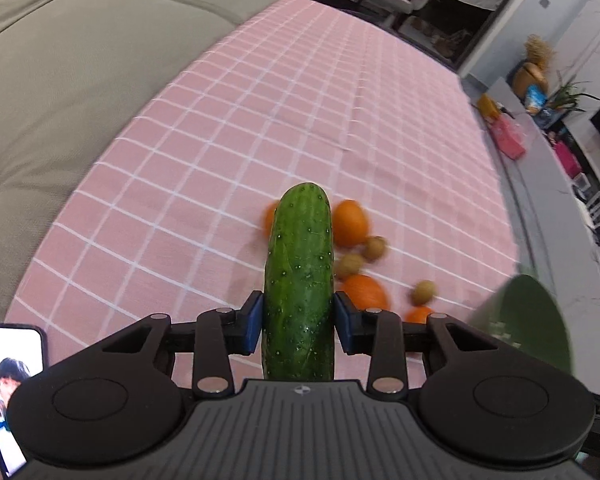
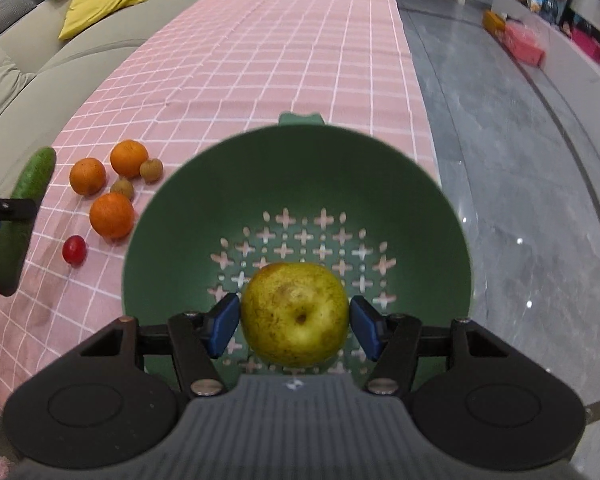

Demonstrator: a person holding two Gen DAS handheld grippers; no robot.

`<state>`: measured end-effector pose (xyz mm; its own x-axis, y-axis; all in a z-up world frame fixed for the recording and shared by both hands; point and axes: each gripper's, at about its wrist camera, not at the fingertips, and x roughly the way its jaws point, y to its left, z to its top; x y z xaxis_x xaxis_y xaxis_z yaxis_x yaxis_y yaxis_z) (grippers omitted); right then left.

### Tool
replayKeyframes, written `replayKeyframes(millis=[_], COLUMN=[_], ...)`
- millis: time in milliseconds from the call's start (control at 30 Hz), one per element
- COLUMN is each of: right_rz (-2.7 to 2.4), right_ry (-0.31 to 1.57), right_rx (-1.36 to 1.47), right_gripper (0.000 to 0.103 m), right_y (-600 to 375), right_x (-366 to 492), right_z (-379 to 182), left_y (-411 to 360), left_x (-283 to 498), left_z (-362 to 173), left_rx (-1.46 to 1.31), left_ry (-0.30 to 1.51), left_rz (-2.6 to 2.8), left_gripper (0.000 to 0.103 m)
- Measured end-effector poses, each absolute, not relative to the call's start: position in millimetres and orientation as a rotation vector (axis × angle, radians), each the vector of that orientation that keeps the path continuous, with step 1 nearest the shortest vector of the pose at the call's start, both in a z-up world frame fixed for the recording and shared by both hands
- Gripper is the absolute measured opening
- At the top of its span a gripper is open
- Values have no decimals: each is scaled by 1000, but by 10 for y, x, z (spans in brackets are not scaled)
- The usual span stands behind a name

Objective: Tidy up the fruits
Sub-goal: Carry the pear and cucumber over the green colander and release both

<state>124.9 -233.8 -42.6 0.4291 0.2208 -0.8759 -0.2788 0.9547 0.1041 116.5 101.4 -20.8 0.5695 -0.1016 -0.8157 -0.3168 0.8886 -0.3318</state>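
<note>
My left gripper (image 1: 299,322) is shut on a green cucumber (image 1: 300,280) and holds it above the pink checked tablecloth (image 1: 240,120); the cucumber also shows at the left of the right wrist view (image 2: 24,216). My right gripper (image 2: 294,322) has its blue pads on either side of a yellow-green pear (image 2: 295,314), over the green perforated colander bowl (image 2: 300,168). Whether the pads press the pear or it rests in the bowl, I cannot tell. Three oranges (image 2: 112,216), small brown fruits (image 2: 151,170) and a red fruit (image 2: 74,250) lie on the cloth left of the bowl.
A beige sofa (image 1: 60,80) runs along the table's left side. A phone (image 1: 12,392) lies at the near left edge. Grey marble floor (image 2: 520,200) is to the right, with a low shelf holding pink boxes (image 2: 524,42) beyond.
</note>
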Motion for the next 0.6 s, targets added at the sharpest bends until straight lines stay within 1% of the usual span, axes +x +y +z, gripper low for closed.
replayKeyframes(millis=[267,367,600], right_rz=[325,334,339], right_ry=[1112,1115,1063], right_rx=[-48,-59,-72], right_gripper=[59,59,60], right_y=[-2377,-2390,-2465], right_x=[1254,1225,1202], right_z=[-470,-465,-388], left_y=[489,224,-298], left_x=[1262,1318,1576], left_z=[86,156,152], left_rx=[-506,-475,-424], left_ry=[991,994,1048], left_rz=[-27,-79,-183], left_gripper=[41,41,41])
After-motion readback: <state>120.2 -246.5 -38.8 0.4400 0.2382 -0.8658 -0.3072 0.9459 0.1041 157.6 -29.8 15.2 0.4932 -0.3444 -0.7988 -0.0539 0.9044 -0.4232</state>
